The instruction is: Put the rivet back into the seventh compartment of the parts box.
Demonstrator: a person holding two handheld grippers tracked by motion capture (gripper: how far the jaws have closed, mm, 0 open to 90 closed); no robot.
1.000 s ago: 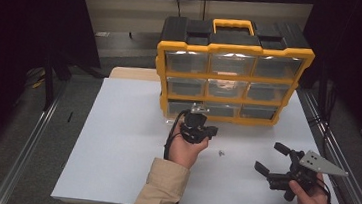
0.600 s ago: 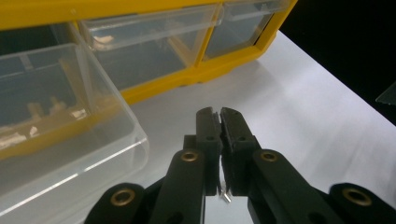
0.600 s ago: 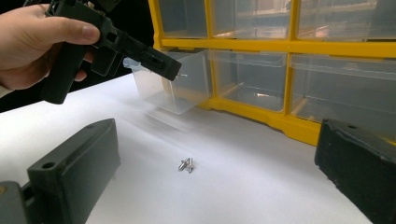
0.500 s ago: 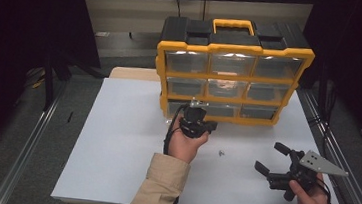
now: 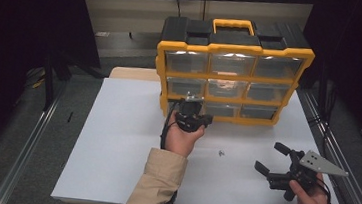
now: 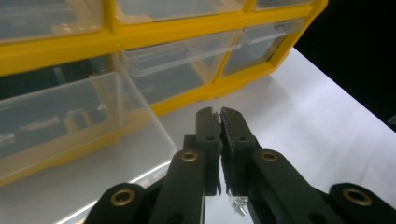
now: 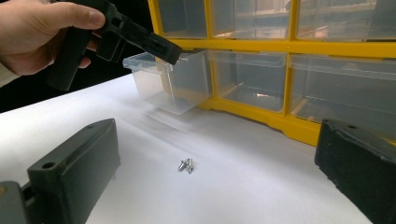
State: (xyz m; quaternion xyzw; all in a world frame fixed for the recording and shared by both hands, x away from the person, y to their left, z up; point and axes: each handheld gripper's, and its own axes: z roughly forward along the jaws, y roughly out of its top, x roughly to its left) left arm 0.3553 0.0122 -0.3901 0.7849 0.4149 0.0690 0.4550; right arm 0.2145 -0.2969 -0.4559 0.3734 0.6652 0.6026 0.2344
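A yellow organizer (image 5: 235,49) with clear drawers stands at the back of the white table (image 5: 114,146). Its bottom-left drawer (image 7: 173,88) is pulled partway out and looks empty. My left gripper (image 5: 192,102) hovers right at that drawer's front, jaws shut with nothing between them; in the left gripper view (image 6: 219,114) the drawer (image 6: 70,121) lies just to their left. Two small metal screws (image 5: 222,152) lie loose on the table. My right gripper (image 5: 270,156) is held low at the right, open, pointing at the screws (image 7: 185,164).
The organizer's other drawers (image 7: 252,77) are pushed in. Metal rails (image 5: 337,157) run along both table sides, and the surroundings are dark. A cable (image 5: 166,128) trails from the left gripper down along the sleeve.
The left hand has moved a little farther toward the organizer's bottom-left drawer. The right hand and the screws have stayed put.
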